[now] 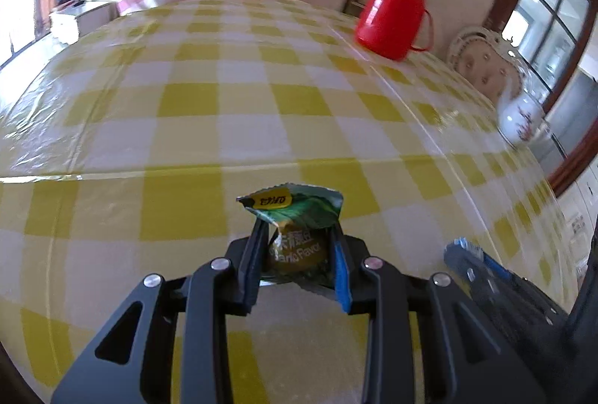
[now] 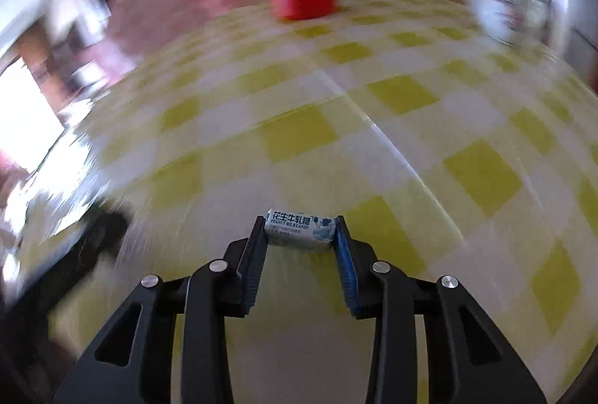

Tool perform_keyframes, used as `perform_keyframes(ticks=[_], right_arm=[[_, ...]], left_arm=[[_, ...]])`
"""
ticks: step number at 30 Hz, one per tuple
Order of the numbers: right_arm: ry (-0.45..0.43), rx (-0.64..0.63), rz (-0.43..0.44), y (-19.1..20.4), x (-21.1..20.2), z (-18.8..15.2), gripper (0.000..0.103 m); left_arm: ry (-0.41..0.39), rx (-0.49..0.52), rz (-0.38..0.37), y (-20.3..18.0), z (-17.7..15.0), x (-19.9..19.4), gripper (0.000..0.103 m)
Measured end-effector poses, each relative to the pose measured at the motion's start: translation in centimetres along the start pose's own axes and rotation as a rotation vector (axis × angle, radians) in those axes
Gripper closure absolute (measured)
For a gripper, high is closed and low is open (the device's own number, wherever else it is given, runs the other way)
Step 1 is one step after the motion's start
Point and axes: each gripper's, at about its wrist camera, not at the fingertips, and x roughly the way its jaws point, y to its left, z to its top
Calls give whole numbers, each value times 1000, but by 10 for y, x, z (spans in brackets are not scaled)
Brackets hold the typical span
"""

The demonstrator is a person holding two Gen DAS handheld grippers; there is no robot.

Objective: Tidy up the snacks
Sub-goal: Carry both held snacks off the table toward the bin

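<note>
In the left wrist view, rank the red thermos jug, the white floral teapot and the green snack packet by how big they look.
1. Red thermos jug
2. Green snack packet, though nearness to the camera inflates it
3. White floral teapot, partly blurred

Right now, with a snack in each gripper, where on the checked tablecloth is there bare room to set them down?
The wide middle of the checked tablecloth is bare, from ahead of the left gripper and its green packet out to the far edge. It is crowded only at the far right: the red flask and the white teapot by the edge.
</note>
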Motion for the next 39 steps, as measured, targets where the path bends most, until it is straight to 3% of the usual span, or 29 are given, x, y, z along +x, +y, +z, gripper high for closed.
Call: perform_keyframes(ticks=[3,5,10,15,26,31,39], right_arm=[[0,-84,55,-33,-20,-11,68],[-27,-130,32,-53,-36,-17,68],[-23,-133,-34,-78,-43,-19,68],[-6,-137,-37,-79,-39,-17,68],[-106,-1,-42,-107,-72,-13,68],[-116,40,6,-117,-89,-14,68],[-112,51,25,-124,-110,-39,68]], left_arm=[[26,58,-15,-15,-4,5,71],[43,101,-15,-27,-9,9,71],[41,205,69,-48,-16,12,70],[45,264,133,-58,-19,15,71],[4,267,104,-73,-16,8,73],[-32,314,125,-113,-45,-9,73],[-89,361,76,-167,-92,-47,73]])
